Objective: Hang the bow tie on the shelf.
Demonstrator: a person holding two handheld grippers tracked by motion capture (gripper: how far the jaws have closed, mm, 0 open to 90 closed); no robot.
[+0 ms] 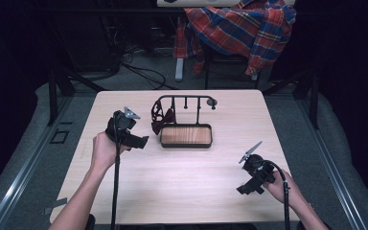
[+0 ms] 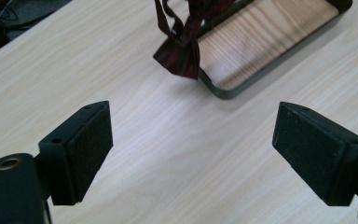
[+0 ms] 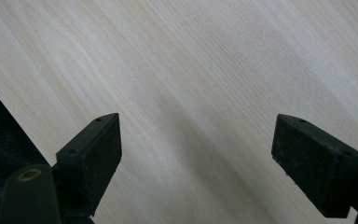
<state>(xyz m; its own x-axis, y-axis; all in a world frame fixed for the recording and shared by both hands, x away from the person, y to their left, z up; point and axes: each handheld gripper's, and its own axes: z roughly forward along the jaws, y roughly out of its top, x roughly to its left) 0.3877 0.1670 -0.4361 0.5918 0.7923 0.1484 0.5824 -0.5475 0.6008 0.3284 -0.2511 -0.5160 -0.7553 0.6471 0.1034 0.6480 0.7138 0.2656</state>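
Where it hangs from the rack (image 1: 187,103), the bow tie (image 1: 162,118) droops lengthwise downward

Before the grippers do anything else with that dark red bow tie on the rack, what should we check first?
1. Left gripper open with nothing between its pads: ok.
2. Right gripper open and empty over bare table: ok.
3. Bow tie hanging at the left end of the rack: ok.
4. Bow tie hanging free of the left gripper: ok.
5. Strap properly hooked on the rack: cannot tell.
6. Wooden tray under the rack is bare: ok.
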